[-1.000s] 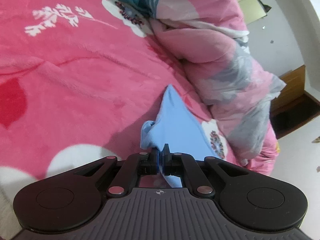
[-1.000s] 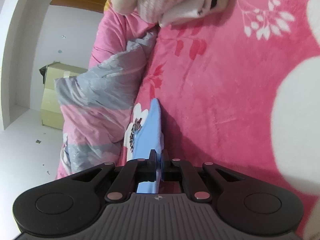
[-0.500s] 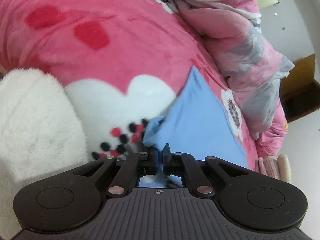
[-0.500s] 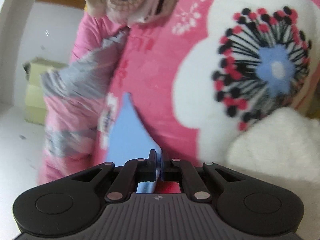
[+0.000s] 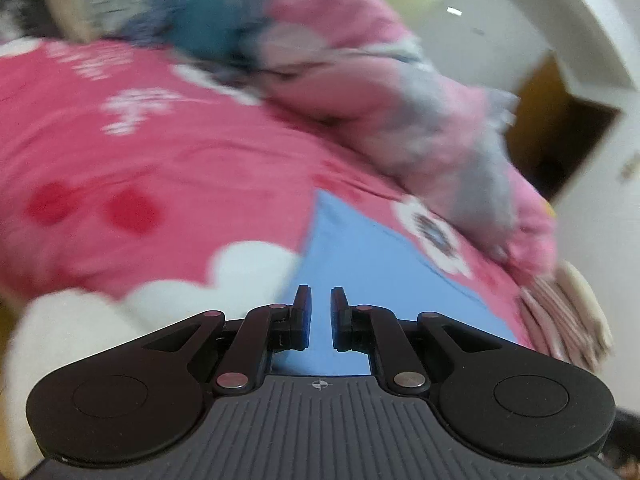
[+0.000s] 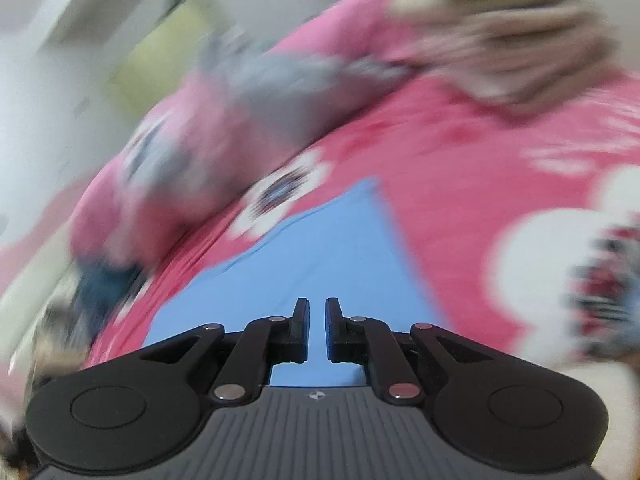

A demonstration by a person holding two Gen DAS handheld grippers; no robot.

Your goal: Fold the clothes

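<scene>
**A:** Where's the garment?

**B:** The light blue cloth lies flat on the pink floral blanket, directly under both tools, running up toward twelve o'clock in each wrist view. Its far corner points at roughly twelve in the left view and one o'clock in the right.

**A:** And the grip?

**B:** Released on both sides. The left gripper has just been parting its jaws, and a narrow gap shows with nothing pinched in it; the right gripper reads the same, a slim slot with only cloth visible beneath (both views are badly smeared, so fine creases are beyond telling).

**A:** What could spoil it?

**B:** I'd judge the gaps too slim to clear the fabric cleanly; a lift now might snag an edge and drag the laid fold askew. The plush blanket could also grip the cloth and bunch it if either tool slides. And the rumpled quilt, at about two o'clock in the left view, sits near the cloth's edge, so a sweep that way might catch it.
</scene>
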